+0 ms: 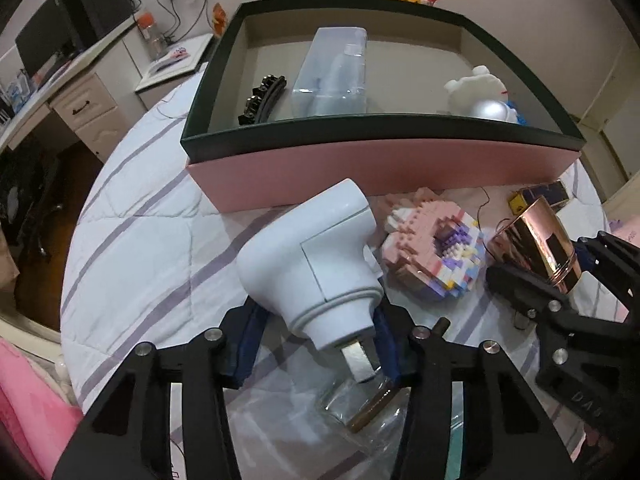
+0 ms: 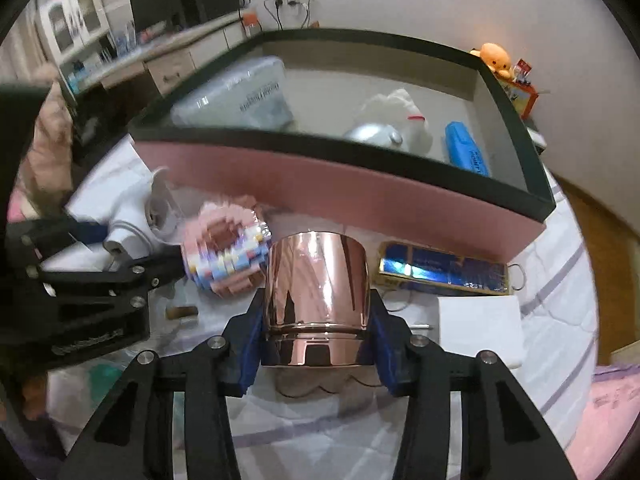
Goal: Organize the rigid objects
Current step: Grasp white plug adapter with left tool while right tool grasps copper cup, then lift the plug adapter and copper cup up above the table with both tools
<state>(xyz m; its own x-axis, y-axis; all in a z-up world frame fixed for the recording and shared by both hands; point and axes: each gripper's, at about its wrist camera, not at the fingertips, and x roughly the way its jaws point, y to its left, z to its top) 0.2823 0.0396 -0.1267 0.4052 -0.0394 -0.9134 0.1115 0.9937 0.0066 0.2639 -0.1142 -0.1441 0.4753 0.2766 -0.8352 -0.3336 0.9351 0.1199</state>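
Observation:
My left gripper [image 1: 318, 320] is shut on a white plug adapter [image 1: 312, 260], held above the striped bedcover in front of the pink box [image 1: 384, 172]. It also shows in the right wrist view [image 2: 132, 216]. My right gripper [image 2: 316, 340] is shut on a shiny rose-gold cap [image 2: 318, 280], also seen in the left wrist view [image 1: 536, 248]. A pink brick-built donut [image 1: 432, 260] lies between the two grippers, below the box front. The box holds a clear case [image 1: 332, 76], a black hair clip [image 1: 262, 98], a white figure [image 1: 476, 88], a silver ball [image 1: 490, 111] and a blue item [image 2: 468, 152].
A blue and gold flat box [image 2: 444, 270] and a white pad [image 2: 480, 320] lie on the bed right of the cap. A clear bottle with brown cap [image 1: 368, 408] lies under my left gripper. A desk with drawers [image 1: 88, 108] stands left.

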